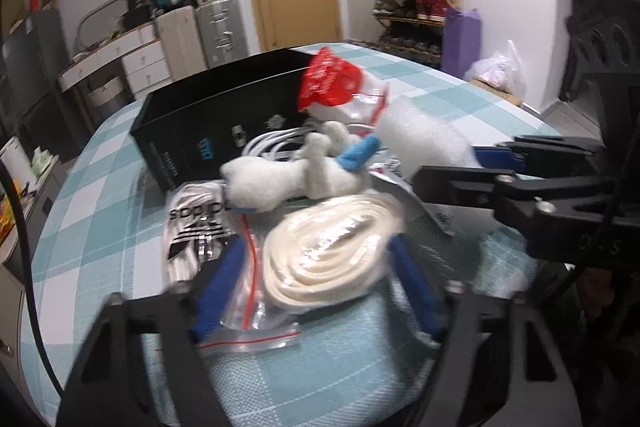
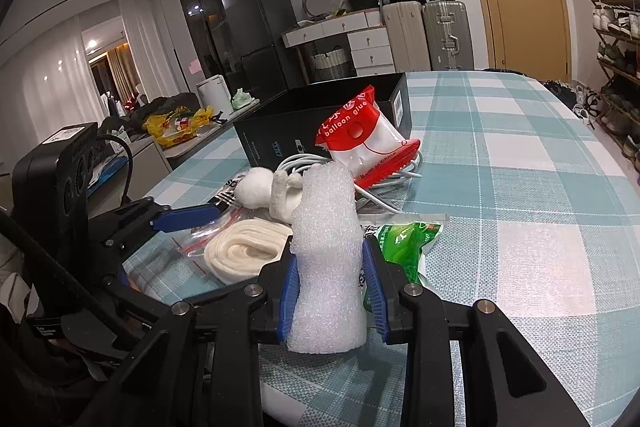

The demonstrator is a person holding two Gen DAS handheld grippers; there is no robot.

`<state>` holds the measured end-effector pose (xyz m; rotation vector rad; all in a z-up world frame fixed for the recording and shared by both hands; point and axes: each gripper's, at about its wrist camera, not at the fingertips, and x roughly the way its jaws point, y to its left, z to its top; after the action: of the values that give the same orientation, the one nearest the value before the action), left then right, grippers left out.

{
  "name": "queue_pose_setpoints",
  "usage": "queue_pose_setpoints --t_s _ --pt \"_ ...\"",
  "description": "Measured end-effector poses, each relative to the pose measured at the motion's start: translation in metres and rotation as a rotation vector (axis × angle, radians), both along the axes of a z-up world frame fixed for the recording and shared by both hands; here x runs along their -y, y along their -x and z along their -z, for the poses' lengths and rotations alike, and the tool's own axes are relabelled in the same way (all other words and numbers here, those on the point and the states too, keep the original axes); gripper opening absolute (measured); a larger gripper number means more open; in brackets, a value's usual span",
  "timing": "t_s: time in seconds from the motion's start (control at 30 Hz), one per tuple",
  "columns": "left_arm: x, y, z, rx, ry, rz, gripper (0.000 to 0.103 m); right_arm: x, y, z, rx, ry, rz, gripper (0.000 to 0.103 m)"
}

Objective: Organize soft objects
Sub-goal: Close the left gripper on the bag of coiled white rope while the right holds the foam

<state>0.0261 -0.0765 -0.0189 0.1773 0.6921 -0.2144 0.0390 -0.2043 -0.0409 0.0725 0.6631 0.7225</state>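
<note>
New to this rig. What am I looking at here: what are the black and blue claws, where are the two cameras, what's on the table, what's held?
No robot arm: a person carries a two-finger gripper in each hand, with a fisheye camera looking along its fingers.

Left wrist view: the left gripper straddles a bagged coil of white rope; whether its pads press yet is unclear.

Right wrist view: the right gripper is shut on a white foam piece.

On the checked tablecloth lie a white plush toy, a red balloon glue pack, a white cable, a green packet and a black box.
</note>
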Motion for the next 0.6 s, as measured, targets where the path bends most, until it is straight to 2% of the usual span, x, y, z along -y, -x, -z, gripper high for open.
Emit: queue_pose_setpoints --t_s 0.1,0.27,0.3,0.33,0.43,0.47,0.6 --pt "0.003 0.004 0.000 0.002 -0.014 0.026 0.042 0.000 0.000 0.000 -0.001 0.000 0.001 0.031" --pt "-0.006 0.009 -0.005 0.005 0.040 0.042 0.024 0.000 0.001 0.000 0.001 -0.001 0.003 0.031" --pt "-0.008 0.010 -0.006 0.011 0.049 0.043 0.016 0.001 0.001 -0.001 0.003 -0.003 0.003 0.031" --pt "-0.010 0.012 -0.007 0.013 0.064 0.049 0.013 0.001 0.001 -0.001 0.005 -0.005 0.003 0.031" --pt "-0.012 0.015 -0.010 0.015 0.086 0.056 0.008 0.003 0.002 -0.002 0.013 -0.016 0.003 0.031" --pt "-0.013 0.016 -0.010 0.016 0.094 0.058 0.004 0.003 0.003 -0.003 0.015 -0.019 0.004 0.031" --pt "-0.014 0.022 -0.012 0.019 0.117 0.070 0.002 0.006 0.004 -0.004 0.023 -0.033 0.008 0.031"
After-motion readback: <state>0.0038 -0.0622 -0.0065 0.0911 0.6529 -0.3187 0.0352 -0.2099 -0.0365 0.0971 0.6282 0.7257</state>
